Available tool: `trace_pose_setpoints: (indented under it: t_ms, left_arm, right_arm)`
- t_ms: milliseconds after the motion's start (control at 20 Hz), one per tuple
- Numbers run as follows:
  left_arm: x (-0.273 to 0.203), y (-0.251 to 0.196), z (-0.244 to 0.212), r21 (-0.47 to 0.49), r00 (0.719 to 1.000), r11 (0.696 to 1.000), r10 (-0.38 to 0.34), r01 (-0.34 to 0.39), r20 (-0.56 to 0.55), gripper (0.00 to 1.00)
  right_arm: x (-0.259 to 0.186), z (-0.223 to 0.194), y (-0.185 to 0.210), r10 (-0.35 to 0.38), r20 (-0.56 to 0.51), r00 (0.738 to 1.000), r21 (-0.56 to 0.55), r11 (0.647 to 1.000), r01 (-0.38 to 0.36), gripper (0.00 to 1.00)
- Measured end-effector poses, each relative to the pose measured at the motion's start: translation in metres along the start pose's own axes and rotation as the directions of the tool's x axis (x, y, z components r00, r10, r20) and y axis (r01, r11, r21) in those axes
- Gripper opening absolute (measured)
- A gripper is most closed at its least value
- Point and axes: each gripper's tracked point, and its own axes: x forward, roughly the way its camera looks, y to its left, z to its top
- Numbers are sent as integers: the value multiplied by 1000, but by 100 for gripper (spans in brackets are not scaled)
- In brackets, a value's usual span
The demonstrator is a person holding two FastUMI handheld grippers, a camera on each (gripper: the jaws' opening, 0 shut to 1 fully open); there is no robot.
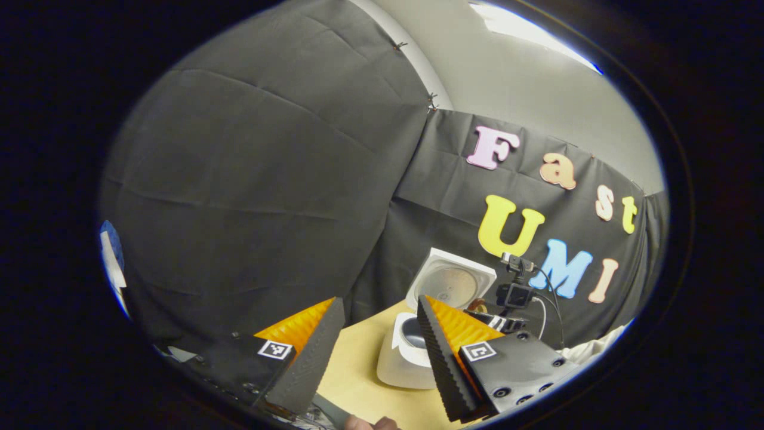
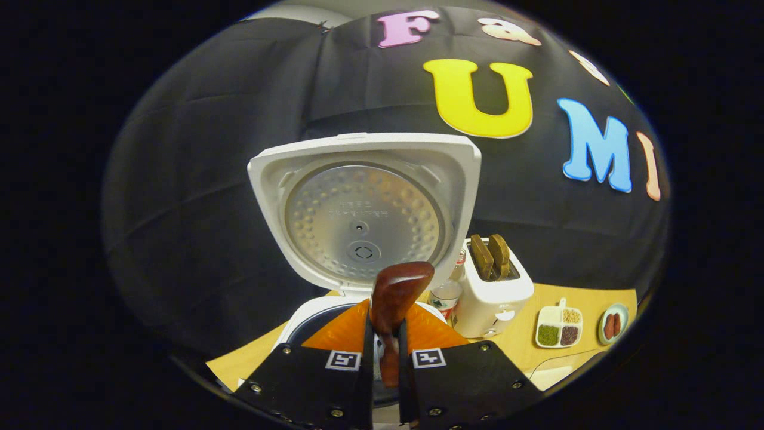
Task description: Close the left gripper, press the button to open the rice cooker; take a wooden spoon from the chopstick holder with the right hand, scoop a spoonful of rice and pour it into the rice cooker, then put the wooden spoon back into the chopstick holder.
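Note:
The white rice cooker [image 2: 310, 319] stands with its lid [image 2: 364, 209] raised upright, the metal inner plate facing me. My right gripper [image 2: 387, 316] is shut on the handle of the dark wooden spoon [image 2: 399, 289], whose bowl sticks up over the pot in front of the lid. Whether rice lies in the spoon I cannot tell. In the left gripper view the cooker [image 1: 409, 358] sits just beyond my left gripper [image 1: 380, 298], which is open and holds nothing. The right gripper [image 1: 507, 313] with its camera hovers behind the cooker's open lid [image 1: 450, 285].
A white toaster [image 2: 495, 289] with two brown slices stands right of the cooker, a small jar [image 2: 444, 295] between them. Farther right on the wooden table [image 2: 525, 343] lie a sectioned dish [image 2: 560, 327] of grains and a small plate [image 2: 613, 325] with sausages.

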Motion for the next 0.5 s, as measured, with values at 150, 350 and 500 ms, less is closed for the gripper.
trace_pose_setpoints:
  t_ms: [150, 350, 500]
  left_arm:
    - [2, -6, -2, -15, 1000, 1000, -6, 6, -7, 84]
    - [2, -16, -3, 4, 1000, 1000, -19, 19, -5, 87]
    - [1, -17, 1, 11, 1000, 1000, -20, 20, -4, 84]
  right_arm:
    - [-4, 9, 4, 14, 57, 998, -146, 989, -6, 17]
    - [-6, 7, 12, 29, 53, 998, -192, 981, -18, 17]
    - [-3, 3, 10, 39, 42, 998, -204, 979, -30, 17]
